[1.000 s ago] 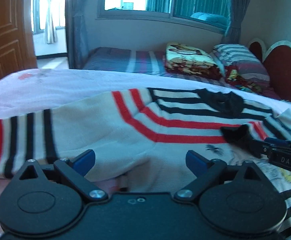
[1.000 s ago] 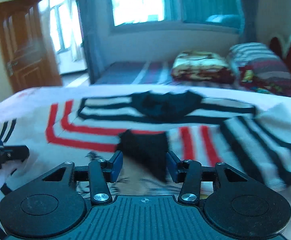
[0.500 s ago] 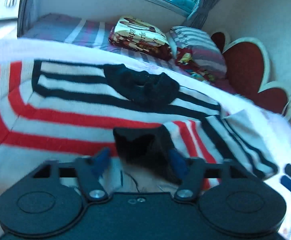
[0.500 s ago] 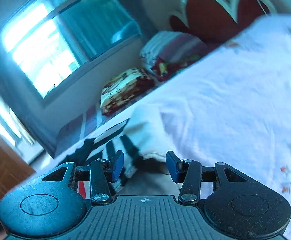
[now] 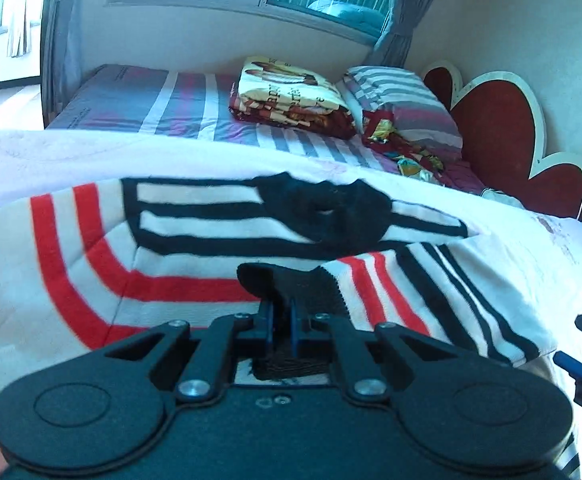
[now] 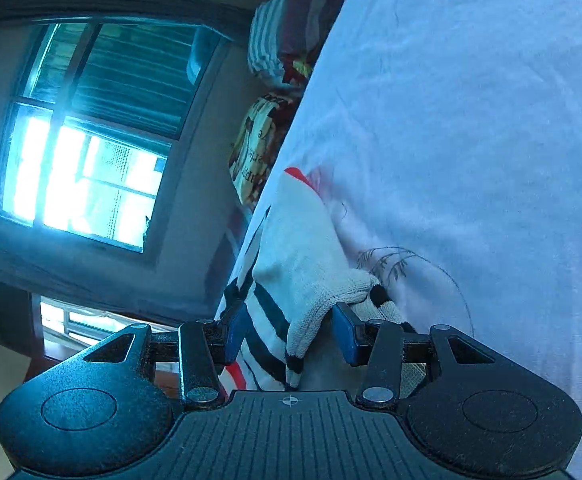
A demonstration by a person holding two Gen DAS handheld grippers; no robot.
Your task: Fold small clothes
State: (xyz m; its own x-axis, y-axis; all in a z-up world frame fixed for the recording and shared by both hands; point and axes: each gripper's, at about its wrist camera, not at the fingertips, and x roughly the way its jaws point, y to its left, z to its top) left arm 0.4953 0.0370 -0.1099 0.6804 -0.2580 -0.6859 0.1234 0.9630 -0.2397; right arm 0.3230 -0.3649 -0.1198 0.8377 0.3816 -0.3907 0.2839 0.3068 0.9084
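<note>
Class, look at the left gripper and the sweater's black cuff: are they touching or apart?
Touching. The left wrist view shows the left gripper shut, its fingers pinching the black cuff of the striped sweater.

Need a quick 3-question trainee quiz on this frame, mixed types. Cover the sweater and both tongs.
1. True or false: the left tongs are shut on the black cuff of the striped sweater.
2. Multiple choice: the right tongs are A) shut with nothing between them, B) open with a fold of sweater edge between the pads, C) gripping a pillow.
3. Fill in: beyond the sweater, beside the folded blanket, lies a striped ____.

Key: 1 true; 2 B; 3 pillow.
</note>
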